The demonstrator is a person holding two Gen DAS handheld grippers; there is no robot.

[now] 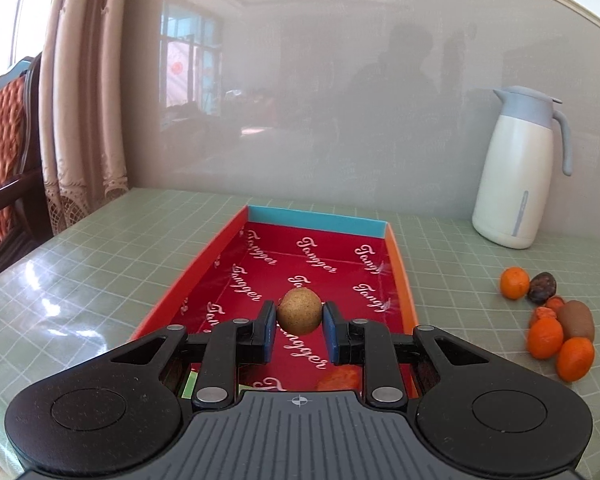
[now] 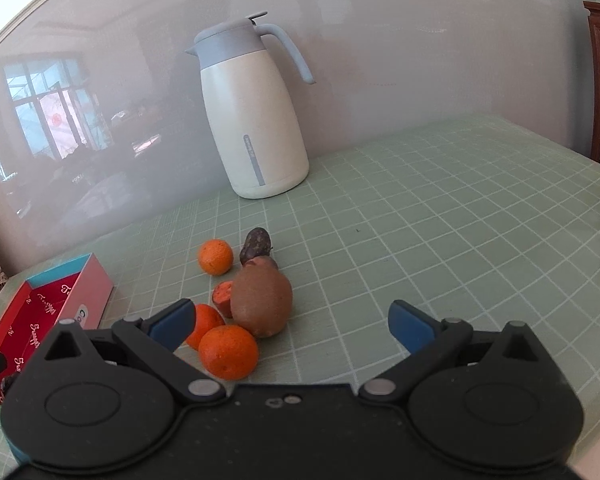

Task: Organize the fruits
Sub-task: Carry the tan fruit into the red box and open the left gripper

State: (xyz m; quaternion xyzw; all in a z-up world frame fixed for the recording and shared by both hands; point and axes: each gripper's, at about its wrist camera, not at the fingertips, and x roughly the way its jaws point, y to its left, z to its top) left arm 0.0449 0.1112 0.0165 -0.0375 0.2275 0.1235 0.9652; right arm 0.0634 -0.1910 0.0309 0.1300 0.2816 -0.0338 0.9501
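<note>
Left wrist view: my left claw (image 1: 299, 330) is clamped on a small round tan fruit (image 1: 299, 311), its blue pads pressing the two sides, and it carries the fruit above the red tray (image 1: 236, 248), which lies on the green gridded surface (image 1: 100, 264). I judge the fruit light and fairly firm, with a matt, slightly rough skin that should not slip; the hold across its widest part looks sound, and a harder squeeze would risk bruising it.

Right wrist view: my right claw (image 2: 288, 330) stands wide with nothing between the pads, poised over the loose pile beside the tray. The pile holds a brown kiwi (image 2: 262, 304), several mandarins (image 2: 228, 352), a dark wrinkled fruit (image 2: 255, 245) and an orange piece (image 2: 223, 298) with a rough, broken-looking face. I expect the kiwi to be soft-skinned and best taken across its short axis; the mandarins should yield a little and may roll.

Hard to make out: the near end of the tray is hidden behind the left claw's body, where an orange shape (image 1: 340, 378) shows only in part. The pile's members touch and overlap, so I cannot count them surely. A white jug (image 2: 252, 120) stands behind.
</note>
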